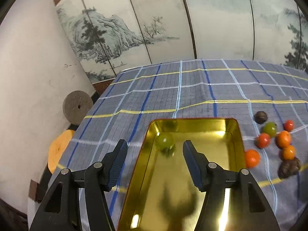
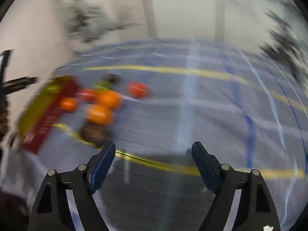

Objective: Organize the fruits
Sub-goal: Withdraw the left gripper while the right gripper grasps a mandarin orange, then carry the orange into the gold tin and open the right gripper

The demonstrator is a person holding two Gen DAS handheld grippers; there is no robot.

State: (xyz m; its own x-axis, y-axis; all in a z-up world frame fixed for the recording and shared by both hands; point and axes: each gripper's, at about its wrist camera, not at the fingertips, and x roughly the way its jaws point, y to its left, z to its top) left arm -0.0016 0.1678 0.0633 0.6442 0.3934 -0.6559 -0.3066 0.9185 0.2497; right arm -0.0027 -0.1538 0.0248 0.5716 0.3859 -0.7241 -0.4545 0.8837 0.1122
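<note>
In the left wrist view a gold tray (image 1: 235, 134) lies on the blue checked cloth (image 1: 173, 92) with one green fruit (image 1: 164, 141) near its far left corner. My left gripper (image 1: 155, 143) hovers above the tray, open, its pads clear of that fruit. Right of the tray lie several loose fruits: an orange one (image 1: 252, 158), a red one (image 1: 262, 140), another green one (image 1: 269, 128) and two dark brown ones (image 1: 289, 167). The right wrist view is blurred. There my right gripper (image 2: 154, 146) is open and empty over bare cloth, with the fruit cluster (image 2: 104, 105) and the tray (image 2: 48, 111) to its far left.
A painted folding screen (image 1: 173, 19) stands behind the table. Off the table's left edge a grey stone disc (image 1: 77, 107) and an orange round object (image 1: 57, 150) rest by the white wall. Bare cloth (image 2: 211, 105) stretches to the right of the fruits.
</note>
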